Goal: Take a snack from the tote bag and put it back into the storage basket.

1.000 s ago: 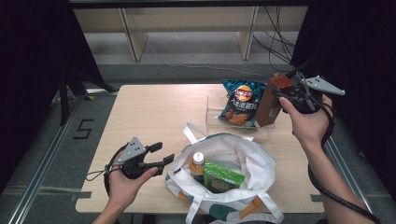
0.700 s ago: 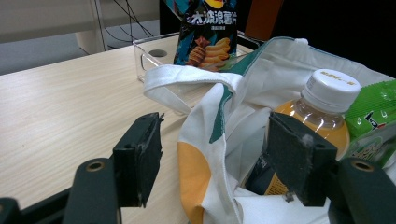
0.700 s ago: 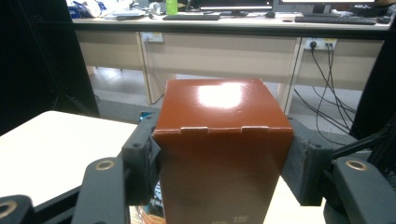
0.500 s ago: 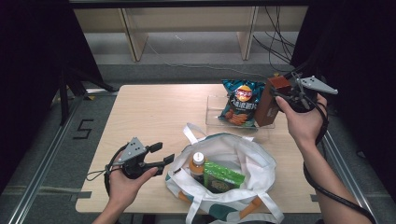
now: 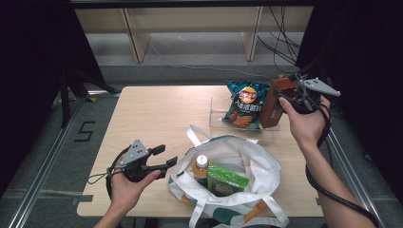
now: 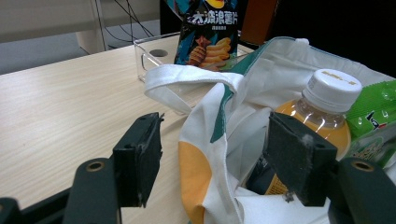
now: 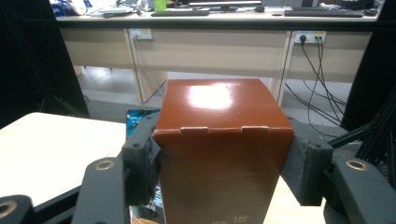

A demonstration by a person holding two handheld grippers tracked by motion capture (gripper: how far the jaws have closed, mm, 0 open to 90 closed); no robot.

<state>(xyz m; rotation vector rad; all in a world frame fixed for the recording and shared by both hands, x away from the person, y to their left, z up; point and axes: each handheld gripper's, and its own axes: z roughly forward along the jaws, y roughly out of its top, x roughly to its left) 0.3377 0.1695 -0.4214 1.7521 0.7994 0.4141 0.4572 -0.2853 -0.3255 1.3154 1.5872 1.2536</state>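
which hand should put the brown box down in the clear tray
Right: its tool already clamps the brown box beside the clear tray. The left tool sits open at the tote bag.

The left hand (image 5: 128, 183) rests low near the table's front edge, its left gripper (image 5: 164, 157) lying level with jaws spread apart and nothing pressed between them. The right forearm reaches up to the far right, where the right gripper (image 5: 281, 97) is raised, its jaws clamped on a brown box (image 7: 222, 154).
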